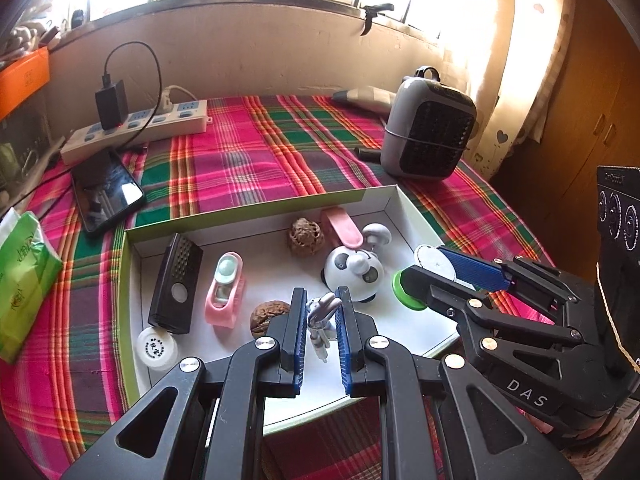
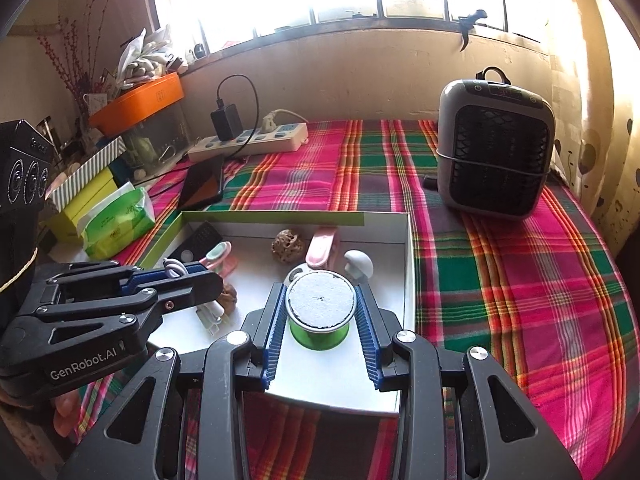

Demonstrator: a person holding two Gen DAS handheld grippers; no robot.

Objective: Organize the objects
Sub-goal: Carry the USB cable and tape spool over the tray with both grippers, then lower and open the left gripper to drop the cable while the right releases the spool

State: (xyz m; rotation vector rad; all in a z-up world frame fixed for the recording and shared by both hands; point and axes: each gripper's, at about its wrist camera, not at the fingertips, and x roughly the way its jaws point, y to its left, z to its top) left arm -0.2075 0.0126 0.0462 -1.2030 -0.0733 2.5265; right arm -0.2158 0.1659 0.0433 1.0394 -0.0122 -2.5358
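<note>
a sunlit window and plaster wall stand behind a bench covered with a pink, green and red plaid cloth (image 2: 500, 280), and on it lies the shallow white cardboard box with a green rim (image 1: 256, 210) that takes the small objects. the left gripper (image 1: 322, 308) is closed as tight as it goes on a small silver-white cable bundle with a plug end (image 1: 320, 316), which hangs between its blue pads just over the box floor, with a brown walnut (image 1: 266, 316) just to its left and a white panda-shaped toy (image 1: 354, 274) just ahead to its right. the right gripper (image 2: 321, 312) is partly closed around a green spool with a white top (image 2: 320, 312), pads against its sides, over the near right part of the box. the step in hand looks like setting both things down inside. to do it well, i would lower each gripper until its item rests on bare white floor, keep the cable clear of the walnut and the toy, open the pads gently, and lift straight back so nothing is dragged over the rim.
</note>
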